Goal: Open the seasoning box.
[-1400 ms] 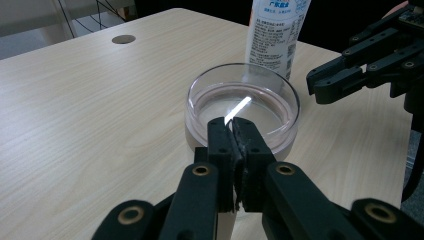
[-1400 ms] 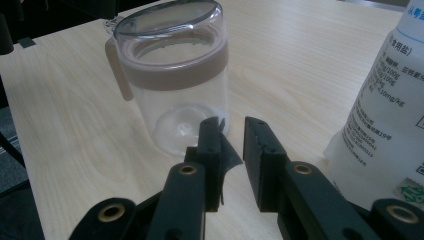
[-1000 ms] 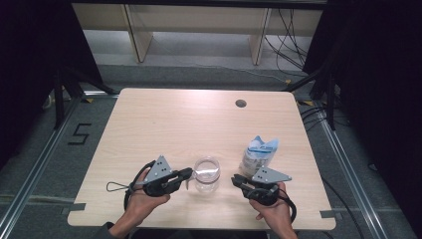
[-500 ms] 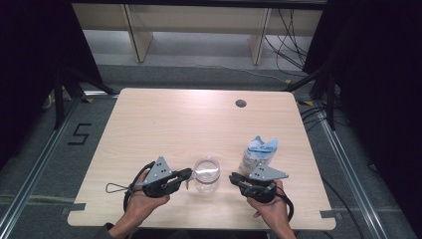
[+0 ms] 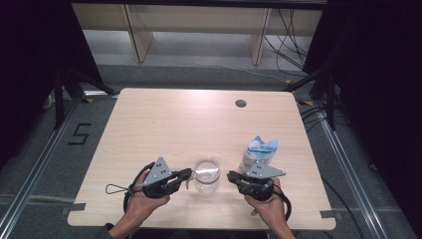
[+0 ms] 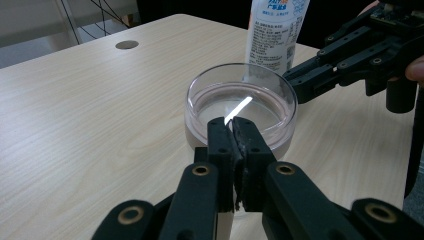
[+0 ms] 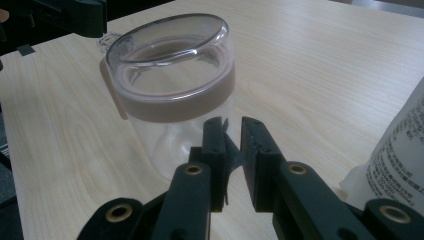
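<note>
While the clear lidded jar [image 5: 206,174] stands upright near the table's [image 5: 174,124] front edge, it sits between both tools. The left gripper [image 5: 188,174] touches its left side, jaws pressed together, empty. The right gripper [image 5: 231,176], jaws nearly together and empty, waits just beside its right. A pinkish band rings the lid.
</note>
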A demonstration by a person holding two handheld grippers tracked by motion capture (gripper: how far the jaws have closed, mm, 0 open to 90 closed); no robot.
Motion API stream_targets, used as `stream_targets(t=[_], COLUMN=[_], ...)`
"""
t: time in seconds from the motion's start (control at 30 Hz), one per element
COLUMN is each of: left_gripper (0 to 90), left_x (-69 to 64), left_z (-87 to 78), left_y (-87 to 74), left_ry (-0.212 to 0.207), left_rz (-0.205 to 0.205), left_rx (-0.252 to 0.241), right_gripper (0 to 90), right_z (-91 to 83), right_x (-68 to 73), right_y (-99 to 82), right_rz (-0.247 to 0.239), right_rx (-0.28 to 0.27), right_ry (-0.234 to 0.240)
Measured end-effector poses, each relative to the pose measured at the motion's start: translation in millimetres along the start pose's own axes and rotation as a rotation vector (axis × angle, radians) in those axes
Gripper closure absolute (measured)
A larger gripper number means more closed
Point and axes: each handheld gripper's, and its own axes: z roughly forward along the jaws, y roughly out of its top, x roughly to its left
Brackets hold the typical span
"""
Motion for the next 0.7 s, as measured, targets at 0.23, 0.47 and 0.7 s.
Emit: stream_targets(t=[0.23, 0.47, 0.7], left_gripper=[86.6, 87.3, 88.3], left_x=[-0.4, -0.5, -1.0], left_z=[0.0, -0.1, 1.9], left_y=[-0.2, -0.7, -2.7], left_ry=[0.002, 0.002, -0.002], left_rz=[0.007, 0.005, 0.004], left_rx=[-0.001, -0.003, -0.007], right_gripper=[81.9, 82.9, 83.2], right_z=[0.9, 2.8, 3.4], right_x=[2.2, 0.0, 1.9], right_y=[0.7, 1.8, 2.6], right_rz=[0.019, -0.024, 0.006], right_rx=[0.002, -0.016, -0.006], right_ry=[-0.002, -0.007, 0.007])
